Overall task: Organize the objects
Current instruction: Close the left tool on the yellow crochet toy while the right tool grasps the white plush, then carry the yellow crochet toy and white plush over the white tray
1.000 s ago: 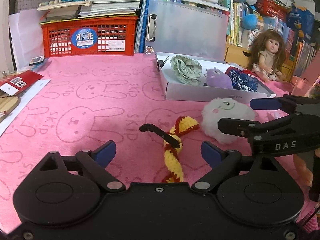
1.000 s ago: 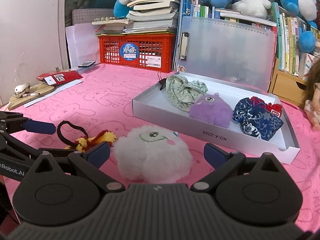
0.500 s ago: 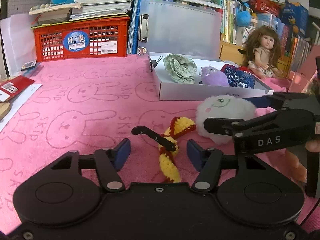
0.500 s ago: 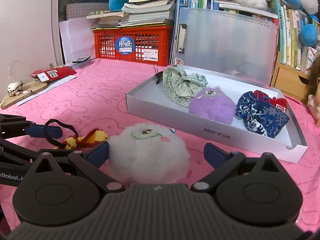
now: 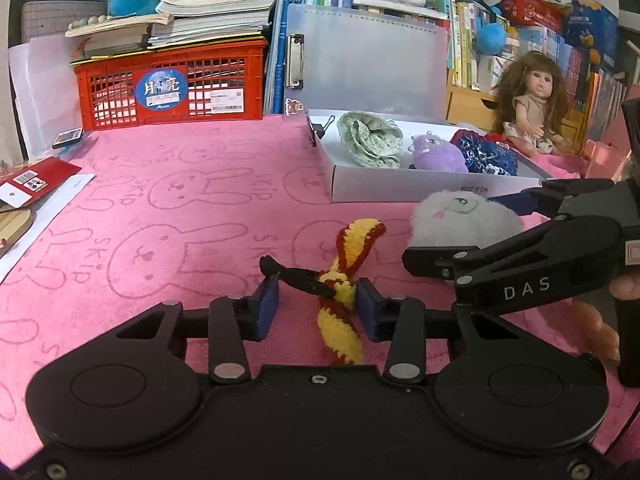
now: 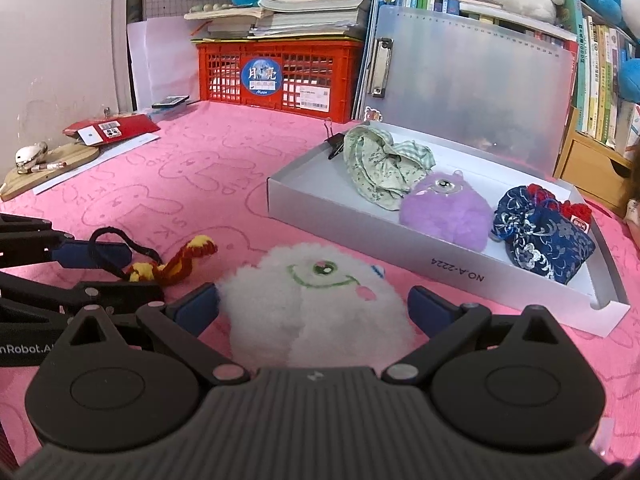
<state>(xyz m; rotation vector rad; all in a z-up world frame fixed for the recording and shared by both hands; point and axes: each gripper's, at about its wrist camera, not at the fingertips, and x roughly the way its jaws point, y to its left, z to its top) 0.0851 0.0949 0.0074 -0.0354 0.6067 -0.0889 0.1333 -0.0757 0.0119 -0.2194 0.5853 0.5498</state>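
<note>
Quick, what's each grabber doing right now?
Left gripper: partly closed around the yellow-red knitted toy, not yet squeezing it.
Right gripper: open, one finger each side of the white fluffy toy.

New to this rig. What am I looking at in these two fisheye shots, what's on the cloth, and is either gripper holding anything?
No robot: a person carries two handheld grippers, each with a camera looking along its fingers.

Left view: the left gripper has its pads closing around a red-and-yellow knitted toy with a black loop; a firm grip isn't certain.

Right view: the right gripper is open around a white fluffy toy, which rests on the pink cloth.

The white tray holds a green cloth pouch, a purple plush and a blue pouch.
</note>
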